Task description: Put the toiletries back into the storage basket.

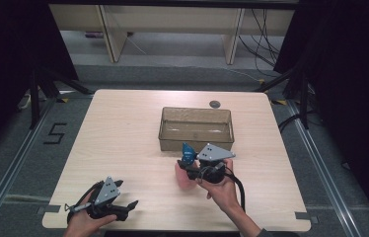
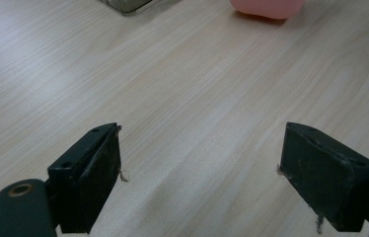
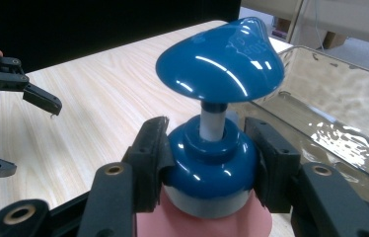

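A pink pump bottle [image 1: 184,177] with a blue pump head [image 3: 220,62] stands upright on the wooden table, just in front of the clear bin [image 1: 196,129]. My right gripper [image 3: 208,160] is shut on the bottle's blue collar, one black pad on each side; it also shows in the high view as the right gripper [image 1: 192,168] at centre. My left gripper [image 1: 129,208] rests low near the table's front left edge, its jaws wide apart with bare tabletop between them [image 2: 200,170]. The pink bottle's base [image 2: 267,7] shows at the top of the left gripper view.
The clear rectangular bin's rim [image 3: 320,113] runs close to the right of the bottle. A small round grommet [image 1: 215,103] sits at the table's far edge. Tripod legs and cables stand on the floor at both sides.
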Action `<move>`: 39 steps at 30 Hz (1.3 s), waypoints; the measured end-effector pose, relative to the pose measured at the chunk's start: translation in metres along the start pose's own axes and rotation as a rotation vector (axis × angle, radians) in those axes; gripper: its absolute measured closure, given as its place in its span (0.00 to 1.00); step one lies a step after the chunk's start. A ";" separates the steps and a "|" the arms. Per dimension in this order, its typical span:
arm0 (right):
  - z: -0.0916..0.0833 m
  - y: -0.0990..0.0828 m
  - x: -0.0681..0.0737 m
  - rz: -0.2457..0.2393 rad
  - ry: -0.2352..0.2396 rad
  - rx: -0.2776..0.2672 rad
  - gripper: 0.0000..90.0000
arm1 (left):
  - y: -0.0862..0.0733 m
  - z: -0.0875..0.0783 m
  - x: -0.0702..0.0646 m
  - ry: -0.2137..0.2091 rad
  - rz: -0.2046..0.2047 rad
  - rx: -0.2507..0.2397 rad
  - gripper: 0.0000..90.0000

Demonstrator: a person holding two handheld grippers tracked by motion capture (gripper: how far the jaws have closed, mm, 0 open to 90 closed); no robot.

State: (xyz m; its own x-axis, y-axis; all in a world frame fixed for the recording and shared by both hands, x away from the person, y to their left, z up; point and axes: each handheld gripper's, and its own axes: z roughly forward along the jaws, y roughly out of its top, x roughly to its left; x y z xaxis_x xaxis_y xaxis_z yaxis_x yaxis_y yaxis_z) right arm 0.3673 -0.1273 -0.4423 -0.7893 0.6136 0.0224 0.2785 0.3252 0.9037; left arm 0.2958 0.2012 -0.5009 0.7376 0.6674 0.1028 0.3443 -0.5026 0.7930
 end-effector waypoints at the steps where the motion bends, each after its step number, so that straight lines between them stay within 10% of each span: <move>1: -0.001 0.000 -0.001 0.000 -0.009 -0.002 0.59 | -0.001 0.000 0.000 -0.010 -0.001 0.006 0.17; 39: -0.025 0.015 -0.028 0.052 -0.082 -0.031 0.59 | 0.000 0.000 0.002 -0.006 0.011 0.017 0.17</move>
State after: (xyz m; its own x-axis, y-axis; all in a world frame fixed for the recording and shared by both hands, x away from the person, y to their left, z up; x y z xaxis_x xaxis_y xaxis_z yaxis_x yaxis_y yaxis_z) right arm 0.3796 -0.1574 -0.4181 -0.7265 0.6862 0.0360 0.2997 0.2694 0.9152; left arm 0.2966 0.2027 -0.5009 0.7449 0.6584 0.1082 0.3457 -0.5196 0.7813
